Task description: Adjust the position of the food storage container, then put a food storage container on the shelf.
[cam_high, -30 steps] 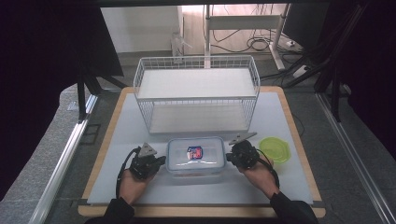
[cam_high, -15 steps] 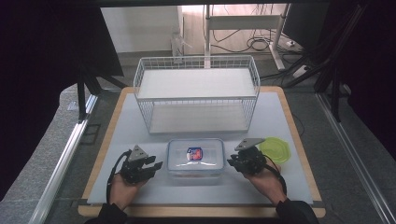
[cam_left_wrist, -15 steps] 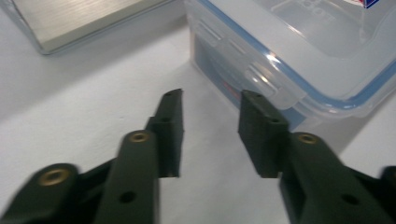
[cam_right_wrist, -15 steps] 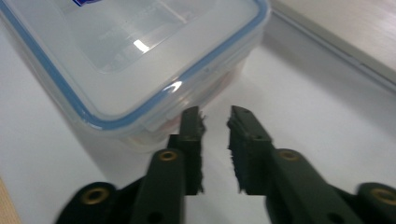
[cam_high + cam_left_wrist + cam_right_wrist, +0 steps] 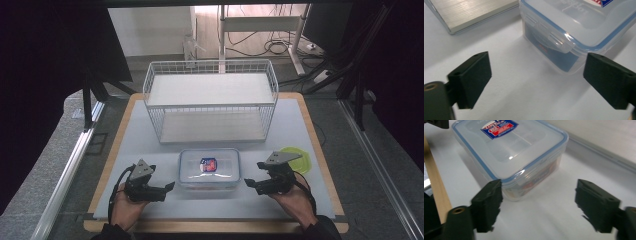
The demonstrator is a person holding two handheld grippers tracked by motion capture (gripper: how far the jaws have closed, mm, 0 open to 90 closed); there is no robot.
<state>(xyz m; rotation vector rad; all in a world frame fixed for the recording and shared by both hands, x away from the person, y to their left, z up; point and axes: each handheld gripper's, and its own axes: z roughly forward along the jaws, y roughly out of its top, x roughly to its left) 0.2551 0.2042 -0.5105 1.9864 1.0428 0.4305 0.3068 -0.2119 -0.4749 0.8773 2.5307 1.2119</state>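
1. Two grippers sit near the front of the white table (image 5: pixel 300 125), one on each side of a clear plastic box (image 5: pixel 209 169); the box stands on the table in front of a white wire basket (image 5: pixel 210 100).
2. Left gripper (image 5: pixel 169 187) is just beside the left end of the box; its jaws have just been opening and now stand wide apart; nothing is between them but bare table; in the left gripper view (image 5: pixel 536 75) the box (image 5: pixel 564 32) is close ahead, a bit to the right, and its side clip (image 5: pixel 549 37) is folded down.
3. Right gripper (image 5: pixel 248 183) is just beside the right end of the box; its jaws have just been opening too and stand wide apart; in the right gripper view (image 5: pixel 537 202) the near corner of the box (image 5: pixel 509 150) is close to one jaw, and I cannot tell if they touch.
4. Box lid (image 5: pixel 506 142) is on; it has a blue rim and a red and blue sticker (image 5: pixel 499 127) on top.
5. One green lid (image 5: pixel 300 159) lies flat on the table behind the right gripper.
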